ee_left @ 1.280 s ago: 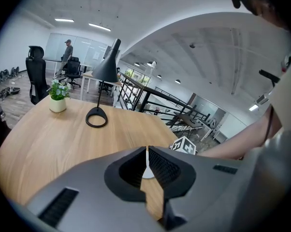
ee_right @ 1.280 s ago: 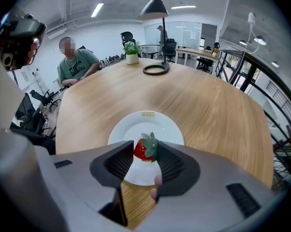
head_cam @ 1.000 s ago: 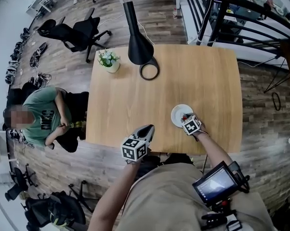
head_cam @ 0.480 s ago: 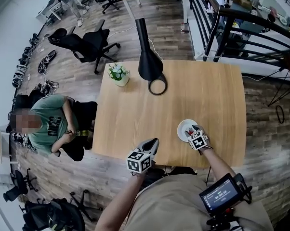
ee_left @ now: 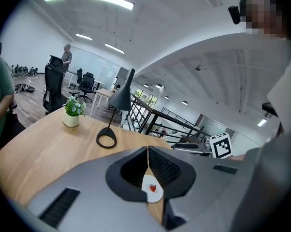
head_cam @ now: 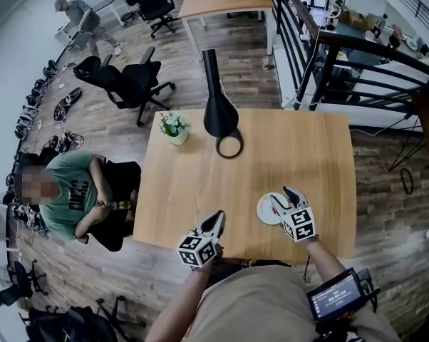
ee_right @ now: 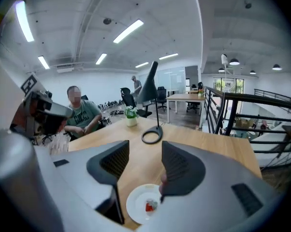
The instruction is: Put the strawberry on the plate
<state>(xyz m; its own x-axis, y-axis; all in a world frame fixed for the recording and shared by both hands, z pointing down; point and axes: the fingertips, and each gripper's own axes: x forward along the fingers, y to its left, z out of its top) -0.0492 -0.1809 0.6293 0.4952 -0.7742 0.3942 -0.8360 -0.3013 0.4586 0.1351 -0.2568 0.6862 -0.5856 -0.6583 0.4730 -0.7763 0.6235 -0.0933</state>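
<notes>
Strawberry lies on the small white plate, red against the white. The plate sits on the wood counter close to the near edge, toward the near right corner.

Right hand-held gripper hangs over the plate and is not touching it. Its jaws are wide apart and have just been opening, with nothing between them. In the head view it overlaps the plate's right side.

Left hand-held gripper is at the near edge, left of the plate. Its jaws are closed together and it is empty.

Black desk lamp with a ring base stands at the far edge. A small potted plant is just beside it, toward the far left corner. A seated person in a green shirt is off the counter's left edge.
</notes>
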